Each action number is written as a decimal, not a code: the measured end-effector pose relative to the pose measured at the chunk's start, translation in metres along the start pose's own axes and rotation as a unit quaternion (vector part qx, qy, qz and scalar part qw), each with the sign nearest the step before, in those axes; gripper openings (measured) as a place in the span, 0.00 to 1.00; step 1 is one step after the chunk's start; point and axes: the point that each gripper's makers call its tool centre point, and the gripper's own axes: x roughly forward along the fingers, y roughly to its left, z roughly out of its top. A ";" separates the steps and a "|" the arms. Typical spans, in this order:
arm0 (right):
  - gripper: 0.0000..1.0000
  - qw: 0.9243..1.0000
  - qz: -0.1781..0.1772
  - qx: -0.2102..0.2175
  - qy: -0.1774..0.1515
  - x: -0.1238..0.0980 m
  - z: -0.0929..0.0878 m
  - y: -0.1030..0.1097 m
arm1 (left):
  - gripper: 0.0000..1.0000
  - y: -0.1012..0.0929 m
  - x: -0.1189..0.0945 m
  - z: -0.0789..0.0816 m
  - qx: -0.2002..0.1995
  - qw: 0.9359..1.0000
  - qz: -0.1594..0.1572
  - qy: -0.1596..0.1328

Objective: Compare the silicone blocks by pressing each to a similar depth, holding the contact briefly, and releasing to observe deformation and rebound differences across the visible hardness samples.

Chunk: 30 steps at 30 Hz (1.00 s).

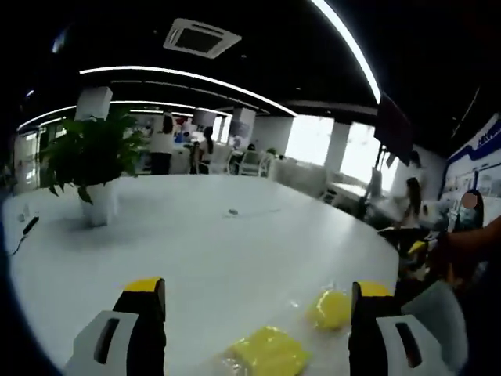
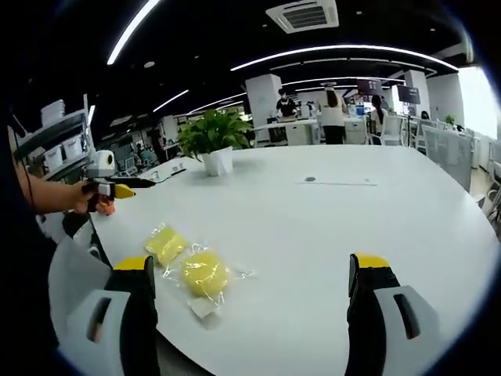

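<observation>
I see two yellow silicone blocks, each sealed in its own clear plastic bag, lying on the white counter (image 2: 329, 235) close to its near edge. In the right gripper view the flatter square block (image 2: 166, 244) sits just beside the rounder block (image 2: 204, 274), the two bags touching or overlapping at their edges; I cannot tell which. In the left gripper view the same pair appears between my jaws, the square block (image 1: 268, 351) nearest the bottom and the round block (image 1: 332, 308) a little further in, close to the right-hand jaw.

My left gripper (image 1: 258, 301) is released, jaws spread wide with nothing between the pads, hovering above the blocks without touching either. In the right gripper view I also catch that left gripper (image 2: 117, 190) held in a hand off the counter's near-left edge, apart from the bags.

My right gripper (image 2: 250, 270) is likewise released, jaws wide and holding nothing. The blocks lie towards its left-hand jaw, the round one near that jaw's tip, and neither is touched.

Further along the counter stands a potted plant (image 2: 213, 141) in a white pot, well apart from the blocks.
</observation>
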 end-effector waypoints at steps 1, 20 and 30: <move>0.97 1.000 0.001 -0.003 -0.001 0.000 0.000 0.001 | 1.00 0.003 -0.005 -0.002 -0.004 1.000 0.005 -0.002; 0.97 0.999 0.014 -0.029 0.029 0.004 -0.033 0.009 | 1.00 0.026 -0.083 -0.046 -0.039 0.998 0.031 -0.044; 0.97 0.999 0.016 -0.026 0.037 -0.004 -0.045 0.013 | 1.00 0.021 -0.088 -0.031 -0.005 0.997 0.032 -0.073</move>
